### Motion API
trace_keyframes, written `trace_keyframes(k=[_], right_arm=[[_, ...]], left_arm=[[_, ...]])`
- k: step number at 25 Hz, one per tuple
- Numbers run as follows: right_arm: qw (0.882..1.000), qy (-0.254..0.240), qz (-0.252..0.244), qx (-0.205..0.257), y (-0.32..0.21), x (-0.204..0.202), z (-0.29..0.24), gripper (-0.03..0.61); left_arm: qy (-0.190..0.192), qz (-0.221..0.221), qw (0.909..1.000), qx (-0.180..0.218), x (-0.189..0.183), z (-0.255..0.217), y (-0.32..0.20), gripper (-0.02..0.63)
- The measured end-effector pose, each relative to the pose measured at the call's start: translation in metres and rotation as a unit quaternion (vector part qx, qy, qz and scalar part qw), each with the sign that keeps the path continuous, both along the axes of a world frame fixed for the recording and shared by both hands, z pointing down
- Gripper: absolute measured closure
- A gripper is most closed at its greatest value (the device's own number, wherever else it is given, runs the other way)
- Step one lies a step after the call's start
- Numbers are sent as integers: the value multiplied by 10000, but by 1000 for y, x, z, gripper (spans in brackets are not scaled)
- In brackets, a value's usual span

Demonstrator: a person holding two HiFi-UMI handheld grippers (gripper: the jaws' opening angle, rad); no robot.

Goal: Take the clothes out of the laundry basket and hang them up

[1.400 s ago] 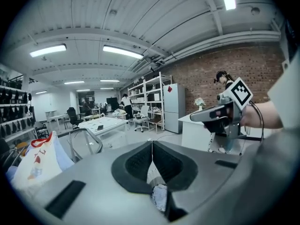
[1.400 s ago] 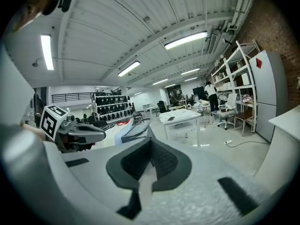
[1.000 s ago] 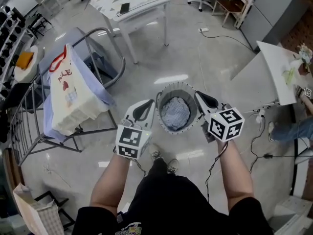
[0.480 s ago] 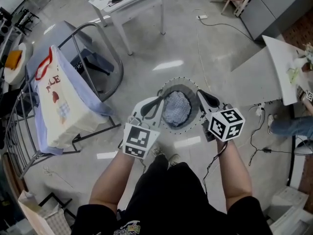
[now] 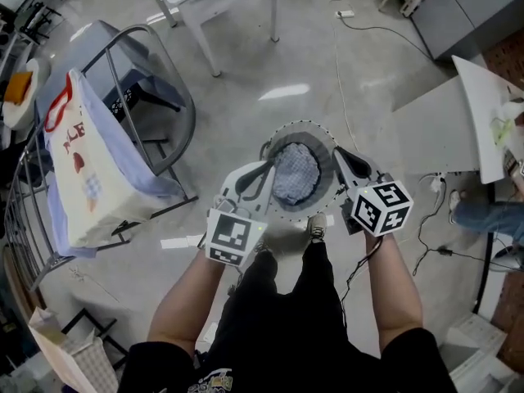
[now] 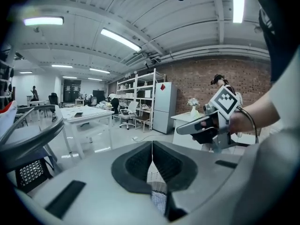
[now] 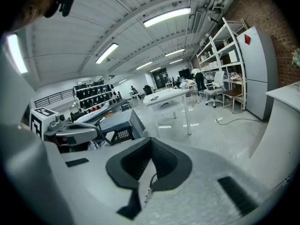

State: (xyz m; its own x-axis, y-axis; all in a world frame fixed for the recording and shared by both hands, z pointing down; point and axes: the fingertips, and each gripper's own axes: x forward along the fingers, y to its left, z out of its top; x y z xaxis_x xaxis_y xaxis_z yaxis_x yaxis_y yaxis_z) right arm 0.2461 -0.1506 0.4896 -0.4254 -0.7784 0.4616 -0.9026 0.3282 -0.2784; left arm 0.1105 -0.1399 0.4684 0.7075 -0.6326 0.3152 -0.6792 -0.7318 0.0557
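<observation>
Clothes (image 5: 295, 173), a crumpled pale bundle, lie inside the round laundry basket (image 5: 304, 129), which stands on the grey floor (image 5: 246, 97) just ahead of the person's shoe (image 5: 318, 229). The left tongs (image 5: 264, 170) hover at the basket's left rim and the right tongs (image 5: 341, 155) at its right rim. Both are clenched with nothing gripped between them. Well off to the left, a metal drying rack (image 5: 123, 72) carries a white cloth with red print (image 5: 82, 178) over a pale blue garment (image 5: 160, 174).
</observation>
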Motion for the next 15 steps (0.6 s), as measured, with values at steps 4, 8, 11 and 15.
trace_keyframes(k=[4,8,11,15], right_arm=[[9994,-102,-302,-95,-13,8,22,572],[9974,-199,-650,-231,-26,22,51,571],[9956,-255,-842,-331,-31,30,74,537],[9938,-286,-980,-450,-37,39,103,525]], left_arm=[[-63,-398,9992,-58,6,11,-5,606],[-131,-786,9967,-158,20,28,-8,606],[-135,-1048,9943,-136,29,48,-9,606],[-181,-1377,9900,-227,36,79,-11,606]])
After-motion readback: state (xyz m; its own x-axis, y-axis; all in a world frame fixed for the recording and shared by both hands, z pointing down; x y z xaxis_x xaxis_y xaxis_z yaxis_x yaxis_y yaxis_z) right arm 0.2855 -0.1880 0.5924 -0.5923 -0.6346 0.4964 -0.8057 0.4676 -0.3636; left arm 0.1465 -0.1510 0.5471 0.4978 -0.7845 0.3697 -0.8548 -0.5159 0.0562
